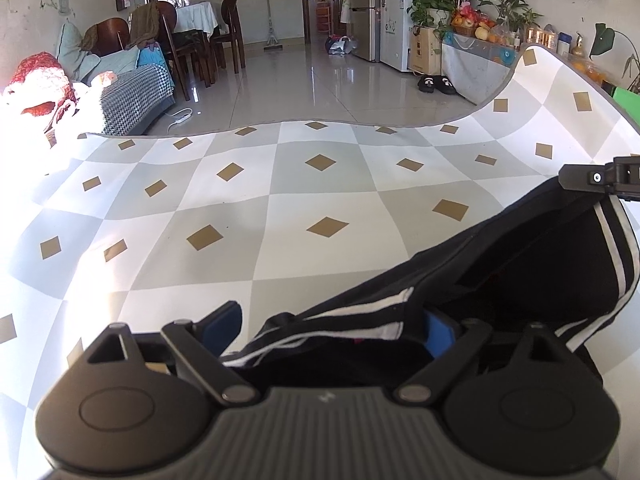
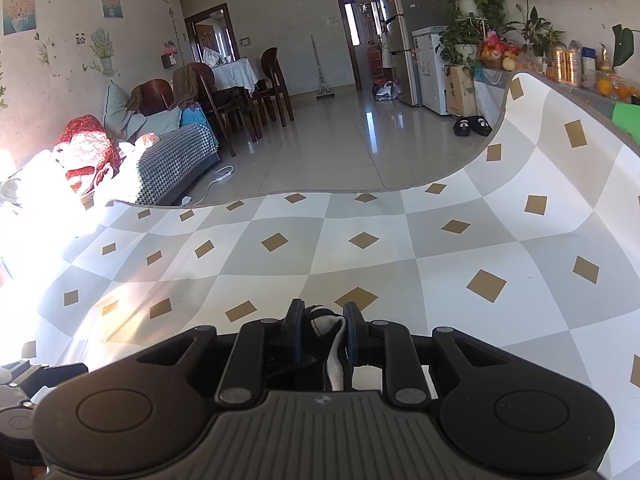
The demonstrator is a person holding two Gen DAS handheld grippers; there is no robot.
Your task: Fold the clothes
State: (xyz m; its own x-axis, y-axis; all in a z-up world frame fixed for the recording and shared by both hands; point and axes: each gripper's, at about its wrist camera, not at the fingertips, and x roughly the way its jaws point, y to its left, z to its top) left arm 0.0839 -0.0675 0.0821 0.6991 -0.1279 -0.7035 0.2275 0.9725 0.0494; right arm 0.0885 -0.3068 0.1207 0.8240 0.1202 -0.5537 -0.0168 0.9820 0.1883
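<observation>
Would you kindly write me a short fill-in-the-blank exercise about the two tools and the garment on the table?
1. The black garment has stripes of the colour ____.
2. The right tool is ____ on a bunch of that garment.
3. The left tool stands ____, with the cloth lying loose between its blue pads.
4. The table cover shows grey and white checks with small diamonds of the colour ____.

Missing words: white; shut; open; gold
</observation>
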